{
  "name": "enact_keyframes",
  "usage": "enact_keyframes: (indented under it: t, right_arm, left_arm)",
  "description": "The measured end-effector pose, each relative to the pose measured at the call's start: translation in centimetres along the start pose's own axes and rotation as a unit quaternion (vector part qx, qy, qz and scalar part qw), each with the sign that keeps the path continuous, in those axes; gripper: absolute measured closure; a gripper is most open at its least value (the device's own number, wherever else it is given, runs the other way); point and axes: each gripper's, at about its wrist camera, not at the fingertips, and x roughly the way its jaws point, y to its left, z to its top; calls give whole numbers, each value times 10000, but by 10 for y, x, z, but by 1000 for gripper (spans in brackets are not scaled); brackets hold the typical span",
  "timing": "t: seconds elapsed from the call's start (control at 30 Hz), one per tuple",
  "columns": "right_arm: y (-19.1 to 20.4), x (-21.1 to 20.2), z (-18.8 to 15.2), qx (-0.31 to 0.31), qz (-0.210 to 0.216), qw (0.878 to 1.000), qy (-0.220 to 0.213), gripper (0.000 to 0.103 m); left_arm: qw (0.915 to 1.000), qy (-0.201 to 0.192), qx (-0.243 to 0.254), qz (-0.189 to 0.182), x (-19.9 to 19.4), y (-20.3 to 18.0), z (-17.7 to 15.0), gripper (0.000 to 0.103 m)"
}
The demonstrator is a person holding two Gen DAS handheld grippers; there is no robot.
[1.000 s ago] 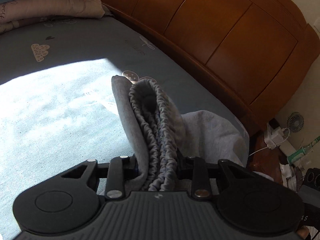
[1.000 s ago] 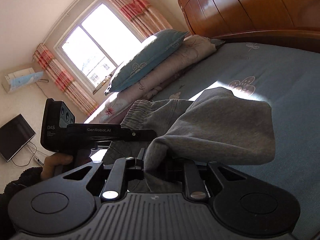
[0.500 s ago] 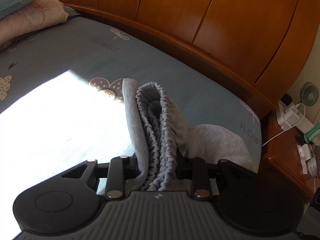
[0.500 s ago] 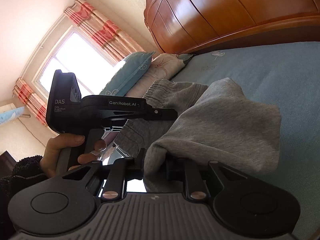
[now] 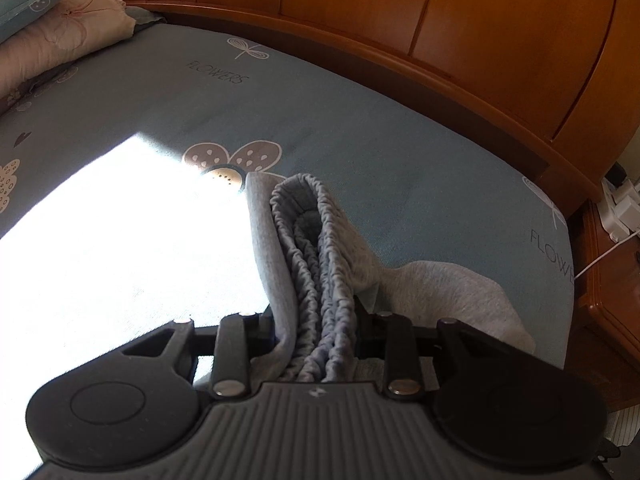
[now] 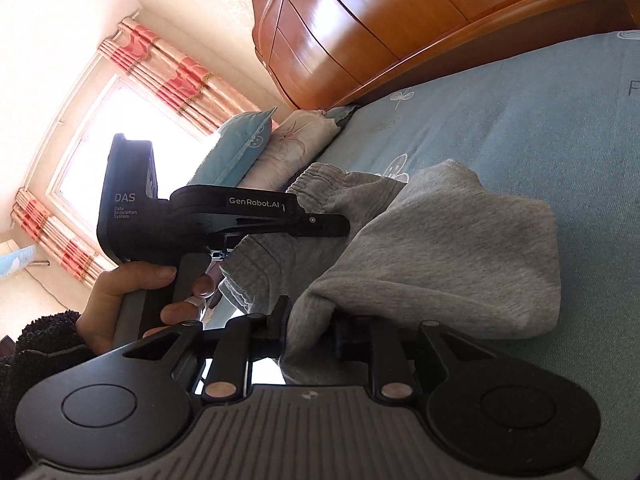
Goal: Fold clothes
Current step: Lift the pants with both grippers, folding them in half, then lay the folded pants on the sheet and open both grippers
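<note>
Grey sweatpants hang folded between my two grippers over the blue bed sheet (image 5: 380,140). In the left wrist view the gathered elastic waistband (image 5: 308,240) stands upright between my left gripper's (image 5: 316,316) fingers. Its jaws are opening slightly, and the pads still press the cloth. In the right wrist view my right gripper (image 6: 310,320) is shut on a thick fold of the same grey cloth (image 6: 440,256), whose far end sags toward the sheet. The left gripper (image 6: 340,226) shows there too, held by a hand (image 6: 132,292), with the waistband at its tips.
A wooden headboard (image 5: 440,20) runs along the far side of the bed. Pillows (image 5: 60,36) are stacked at the left end. A nightstand with chargers and cables (image 5: 616,208) stands at the right. A bright sun patch (image 5: 120,240) lies on the sheet.
Both grippers have sunk toward the sheet and rolled, still holding the sweatpants. The left one moved toward the headboard and now sits closer in the right wrist view.
</note>
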Motion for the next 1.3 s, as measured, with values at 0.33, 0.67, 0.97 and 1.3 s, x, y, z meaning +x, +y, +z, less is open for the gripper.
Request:
enact_keyframes:
  t: [0.33, 0.67, 0.97, 1.3]
  right_arm:
    - [-17, -5, -3, 95, 87, 9999, -41, 53]
    - [-33, -6, -6, 557, -205, 9982, 91, 27]
    - [-39, -41, -19, 1032, -566, 9929, 167, 21]
    - [-21, -52, -35, 286, -806, 9940, 675, 19]
  left_arm:
    - [9954, -367, -288, 833, -31, 26, 0, 44]
    - [9861, -944, 192, 1352, -101, 18, -62, 20]
    - [9832, -673, 1020, 1353, -92, -13, -164, 18]
    - [9860, -987, 562, 1217, -109, -54, -265, 18]
